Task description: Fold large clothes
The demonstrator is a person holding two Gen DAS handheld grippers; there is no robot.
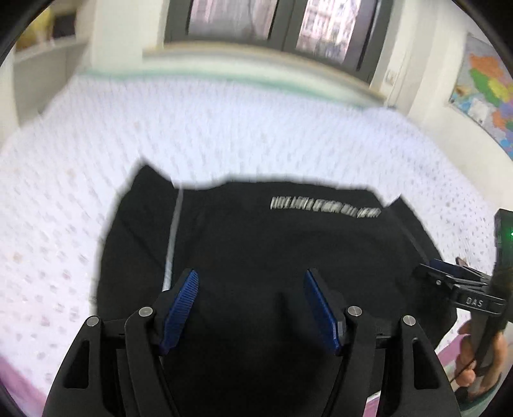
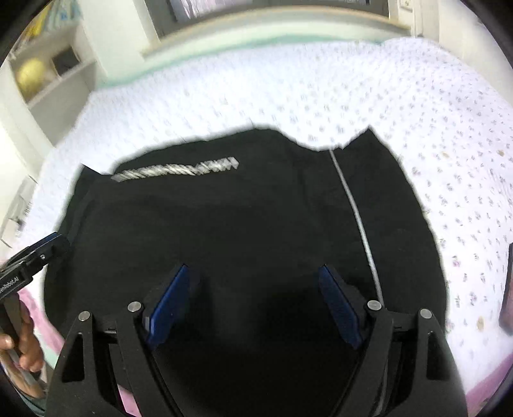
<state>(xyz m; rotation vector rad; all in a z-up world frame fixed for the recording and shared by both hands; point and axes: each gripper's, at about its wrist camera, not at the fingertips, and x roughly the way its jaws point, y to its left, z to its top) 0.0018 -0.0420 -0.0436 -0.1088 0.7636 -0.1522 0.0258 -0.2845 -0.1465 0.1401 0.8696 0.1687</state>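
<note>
A black garment (image 1: pixel 256 250) with a silver printed line of text (image 1: pixel 325 208) and a thin white stripe lies flat on a white flowered bedspread (image 1: pixel 224 128). It also shows in the right wrist view (image 2: pixel 240 224). My left gripper (image 1: pixel 251 279) is open and empty, hovering over the garment's near part. My right gripper (image 2: pixel 253 276) is open and empty, also over the garment's near part. The other gripper shows at the right edge of the left wrist view (image 1: pixel 449 272) and at the left edge of the right wrist view (image 2: pixel 41 250), beside the garment's edge. Both views are motion blurred.
The bedspread (image 2: pixel 416 112) spreads wide around the garment. A window (image 1: pixel 272 22) and sill stand behind the bed. White shelves (image 2: pixel 48 73) are at the left. A map poster (image 1: pixel 484 93) hangs at the right. A dark flat object (image 2: pixel 507 288) lies at the bed's right edge.
</note>
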